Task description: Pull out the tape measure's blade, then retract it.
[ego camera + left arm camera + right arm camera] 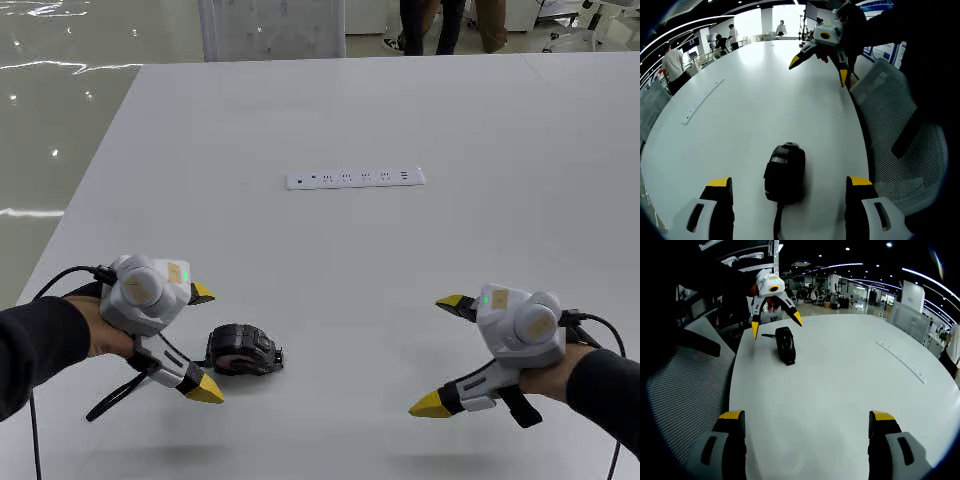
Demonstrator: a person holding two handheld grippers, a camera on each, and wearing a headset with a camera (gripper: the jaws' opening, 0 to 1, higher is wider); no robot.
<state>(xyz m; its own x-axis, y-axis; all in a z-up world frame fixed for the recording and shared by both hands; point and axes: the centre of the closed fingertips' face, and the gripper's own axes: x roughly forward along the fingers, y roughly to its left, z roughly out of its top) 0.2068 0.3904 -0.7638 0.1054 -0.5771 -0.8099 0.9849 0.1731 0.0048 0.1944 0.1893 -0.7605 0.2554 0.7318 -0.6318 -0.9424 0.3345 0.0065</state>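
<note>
Tape measure (pixel 243 350) on table (pixel 350 120), before left claw (pixel 204 341)

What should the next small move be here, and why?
Probably close the left gripper on the tape measure. It lies on the table between that gripper's open jaws, not yet gripped, with its blade not yet out. The right gripper is open well off to the side, and would likely need the case held before it pulls.

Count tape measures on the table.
1. The tape measure lies on the white table, between the open jaws of the left gripper. Nothing seems to hide another.
</note>
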